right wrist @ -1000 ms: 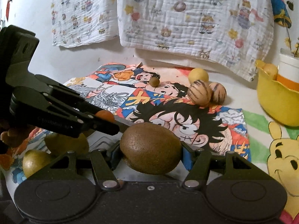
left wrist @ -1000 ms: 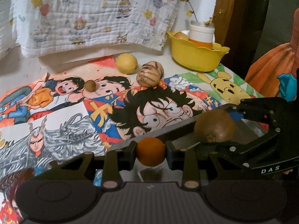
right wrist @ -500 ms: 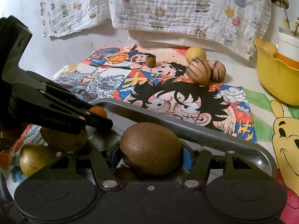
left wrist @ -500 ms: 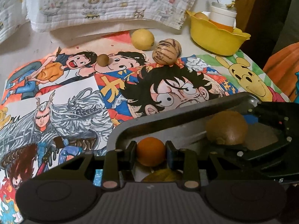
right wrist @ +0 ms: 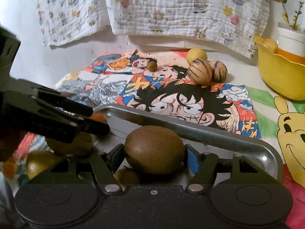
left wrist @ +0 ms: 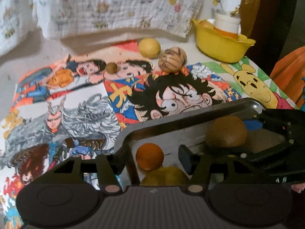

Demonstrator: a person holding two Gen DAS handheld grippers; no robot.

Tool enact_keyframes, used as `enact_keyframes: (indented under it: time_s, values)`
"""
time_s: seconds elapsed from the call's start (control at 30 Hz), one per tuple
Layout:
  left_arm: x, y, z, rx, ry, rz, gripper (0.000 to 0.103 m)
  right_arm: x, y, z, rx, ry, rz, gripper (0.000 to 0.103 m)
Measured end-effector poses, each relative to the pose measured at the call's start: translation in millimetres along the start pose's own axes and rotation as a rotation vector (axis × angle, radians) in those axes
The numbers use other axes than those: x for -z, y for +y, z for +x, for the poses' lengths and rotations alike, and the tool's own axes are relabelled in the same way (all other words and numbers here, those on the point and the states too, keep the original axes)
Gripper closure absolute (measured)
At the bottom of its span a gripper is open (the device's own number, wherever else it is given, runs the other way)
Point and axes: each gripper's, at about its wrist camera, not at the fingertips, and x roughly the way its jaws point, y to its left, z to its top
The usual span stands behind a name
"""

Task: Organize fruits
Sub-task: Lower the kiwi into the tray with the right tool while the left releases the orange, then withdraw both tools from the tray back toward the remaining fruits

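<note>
Both grippers have dropped from above the tray's rim to inside it, and the left gripper (left wrist: 157,157), clamped a second ago on the small round orange fruit (left wrist: 149,156), has let go: its jaws are opening, clear gaps showing either side of the fruit, which now sits on the floor of the dark metal rectangular tray (left wrist: 171,118) against a yellow-green fruit (left wrist: 164,176) just beneath it. Further right, the right gripper (right wrist: 154,153) carries the brown fuzzy kiwi (right wrist: 154,149) low over the same tray; its jaws are opening too, though the blue pads look to be touching the kiwi's sides, with another brownish fruit (right wrist: 126,175) directly under it. Beyond the tray, on the cartoon-printed bench cover (left wrist: 76,103), a small brown ball-shaped fruit (left wrist: 111,67), a yellow lemon (left wrist: 149,48) and a striped tan melon-like fruit (left wrist: 172,61) wait to be gathered; a yellow plastic bowl (left wrist: 221,47) stands at far right. The risk from here, by this reading: the kiwi, released onto the fruit below, may roll and knock the orange one, and the two grippers, close together, may collide on withdrawal.
</note>
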Motion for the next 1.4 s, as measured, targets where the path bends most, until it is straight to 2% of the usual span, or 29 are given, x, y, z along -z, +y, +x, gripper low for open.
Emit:
enact_keyframes:
  time_s: [0.13,0.27,0.33,0.4,0.5,0.7,0.87,1.1,1.27,1.4]
  values:
    - [8.3,-4.1,-14.5,-0.011,-0.044,0.001,0.031,3.7,3.5,-7.6,0.005,-0.019,0.004,0.027]
    - [19.9,-2.9,-34.0,-0.03,-0.105,-0.026,0.012,9.8,7.9,-22.9,0.019,-0.06,0.006,0.02]
    - [25.5,-1.3,-43.8,-0.034,-0.121,-0.045,0.007,13.6,11.6,-33.7,0.027,-0.091,0.008,0.016]
    - [33.5,0.3,-54.5,-0.018,-0.136,-0.084,0.004,17.4,15.6,-44.2,0.028,-0.12,0.012,0.007]
    - [45.8,1.3,-70.2,-0.007,-0.181,-0.134,0.001,24.1,25.6,-58.6,0.042,-0.161,-0.003,0.004]
    - [68.5,-0.6,-93.2,-0.03,-0.237,-0.187,0.001,38.1,42.0,-81.9,0.067,-0.202,-0.027,0.001]
    - [94.1,-16.4,-110.5,-0.102,-0.276,-0.12,0.001,57.9,53.3,-100.3,0.091,-0.218,-0.014,0.001]
    - [127.8,-42.8,-122.6,-0.116,-0.282,-0.07,0.001,89.0,53.5,-124.6,0.135,-0.226,0.069,0.001]
    - [136.8,-57.6,-124.5,-0.179,-0.256,-0.018,0.001,103.8,49.2,-140.9,0.232,-0.224,0.045,0.001]
    - [139.0,-62.8,-130.4,-0.212,-0.253,-0.014,0.001,111.6,41.5,-145.0,0.355,-0.201,0.045,0.001]
